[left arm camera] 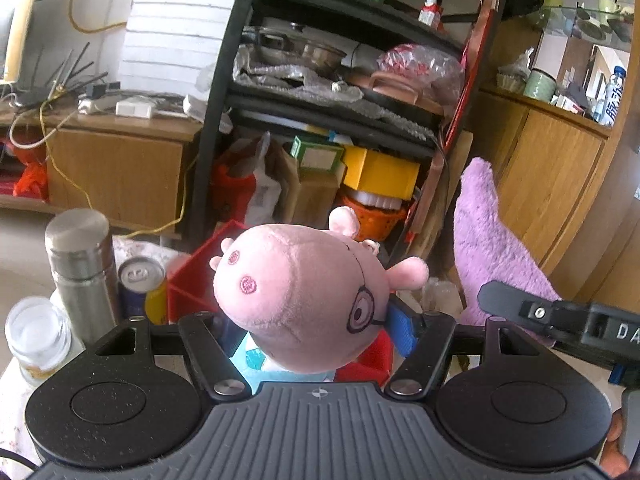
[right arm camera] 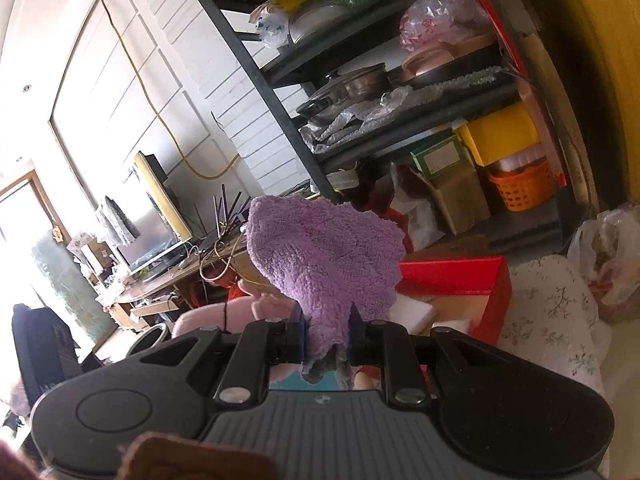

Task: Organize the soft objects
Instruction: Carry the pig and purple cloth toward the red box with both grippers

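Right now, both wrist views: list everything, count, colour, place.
pig toy: 1, pink, between left gripper pads
cloth: 1, purple, pinched in right gripper
box: 1, red, open, on the table behind the toys
flask: 1, steel, table left
can: 1, blue-yellow, beside flask
jar: 1, clear, near left edge
shelf: 1, black, behind, holds pots and boxes
basket: 1, orange, bottom shelf
left gripper: 1, black, closed on pig toy
right gripper: 1, black, shut on cloth
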`<state>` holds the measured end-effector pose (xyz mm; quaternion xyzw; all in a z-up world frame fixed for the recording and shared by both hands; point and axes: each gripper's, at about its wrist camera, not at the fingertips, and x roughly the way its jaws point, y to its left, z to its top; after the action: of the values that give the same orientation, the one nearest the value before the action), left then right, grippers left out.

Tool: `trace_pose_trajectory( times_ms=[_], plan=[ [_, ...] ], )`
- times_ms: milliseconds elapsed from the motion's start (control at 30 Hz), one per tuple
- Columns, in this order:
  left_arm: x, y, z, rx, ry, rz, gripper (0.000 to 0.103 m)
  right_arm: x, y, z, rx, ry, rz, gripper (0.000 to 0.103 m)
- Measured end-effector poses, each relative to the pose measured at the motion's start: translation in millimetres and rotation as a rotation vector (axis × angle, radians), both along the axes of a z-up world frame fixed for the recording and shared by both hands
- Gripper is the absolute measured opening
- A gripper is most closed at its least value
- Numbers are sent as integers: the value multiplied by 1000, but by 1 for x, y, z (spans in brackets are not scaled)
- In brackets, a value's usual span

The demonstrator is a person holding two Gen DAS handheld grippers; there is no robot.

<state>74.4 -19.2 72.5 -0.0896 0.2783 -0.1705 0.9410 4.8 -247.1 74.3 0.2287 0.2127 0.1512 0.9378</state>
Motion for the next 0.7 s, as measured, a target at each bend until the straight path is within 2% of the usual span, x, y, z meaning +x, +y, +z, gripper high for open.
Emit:
trace_pose_trajectory(
  times_ms=[267,700],
  plan=[
    [20,-2,10,-19,-40,28,69,20,1,4,-17,-16,-12,0],
    [60,-18,14,11,-83,62,69,60,-3,4,-69,-29,-46,0]
  ],
)
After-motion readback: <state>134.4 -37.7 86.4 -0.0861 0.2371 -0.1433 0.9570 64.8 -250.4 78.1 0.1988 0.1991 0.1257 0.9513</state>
